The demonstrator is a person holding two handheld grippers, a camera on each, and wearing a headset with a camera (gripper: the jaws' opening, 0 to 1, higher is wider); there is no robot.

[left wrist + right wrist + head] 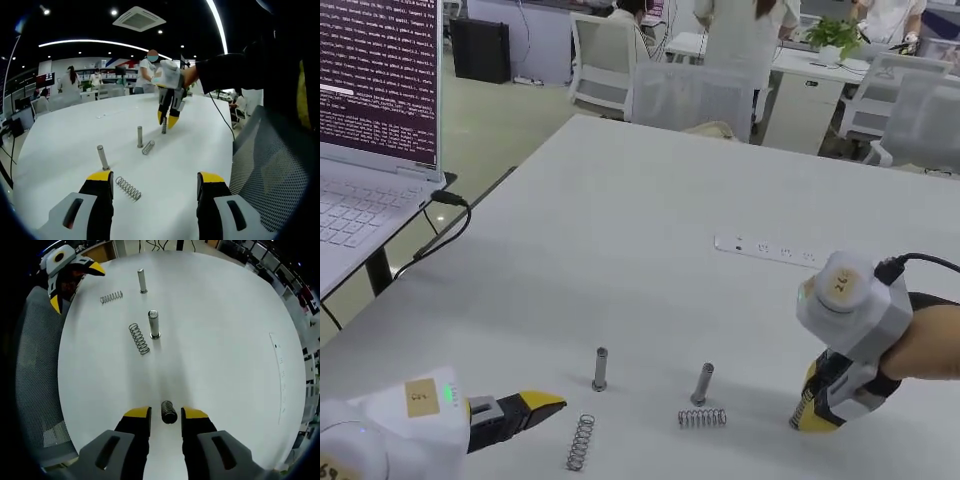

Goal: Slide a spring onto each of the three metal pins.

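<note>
Two bare metal pins (600, 368) (703, 383) stand upright on the white table (640, 220). One loose spring (581, 441) lies near the first pin and another spring (703, 418) lies by the second. A third spring (168, 411) stands upright between the tips of my right gripper (165, 412), with a small gap on each side; what it stands on is hidden. That gripper (817, 415) points down at the right. My left gripper (535, 408) hovers low at the front left, open and holding nothing, its tips (156, 180) just short of the nearest spring (128, 188).
An open laptop (370, 120) sits at the left with a black cable (450, 230) trailing off it. A white power strip (765, 250) lies farther back on the table. Office chairs (690, 95) and people stand beyond the far edge.
</note>
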